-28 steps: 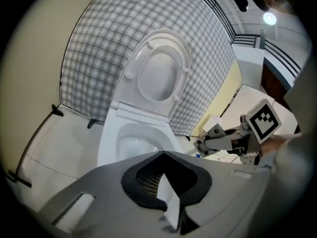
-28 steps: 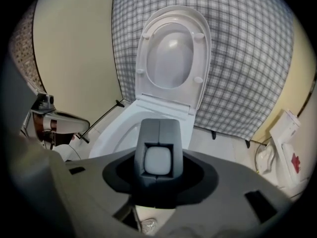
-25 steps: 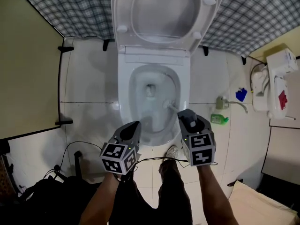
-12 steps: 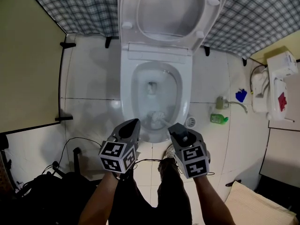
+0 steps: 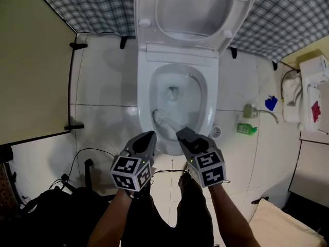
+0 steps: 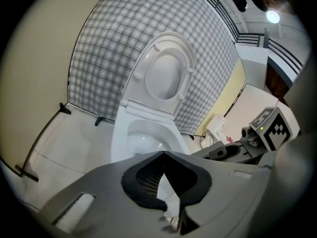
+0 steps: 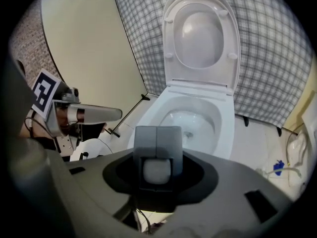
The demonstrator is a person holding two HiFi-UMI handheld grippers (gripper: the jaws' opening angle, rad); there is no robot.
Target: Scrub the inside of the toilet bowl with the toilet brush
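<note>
Gripping the toilet brush (image 5: 161, 117) by its handle, the right tool (image 5: 182, 134) has both jaws clenched on the grey handle end, which sits squarely between them in the right gripper view (image 7: 157, 150).

- Brush: bristle head down inside the toilet bowl (image 5: 211, 103), against the near-left inner wall as the head view shows it. Handle slants up and out over the front rim to the right tool.
- Left tool (image 5: 148, 136): jaws drawn together at the tips, nothing between them. It hangs just beside the right tool, in front of the bowl's near rim and apart from the brush. Its own view looks over the bowl (image 6: 141, 140) from the near-left side.
- Lid (image 5: 198, 6): raised, leaning back against the checked cloth (image 5: 77, 4) behind the toilet.
- Floor (image 5: 103, 91): pale tile. Green bottle (image 5: 247, 129) lies to the right of the bowl, with a small round drain (image 5: 216, 131) between them. Blue item (image 5: 271, 103) further right; too small to identify.
- Black cables (image 5: 77, 161) trail on the tile at lower left.
- Person's forearms and dark trousers show at the bottom edge of the head view.
</note>
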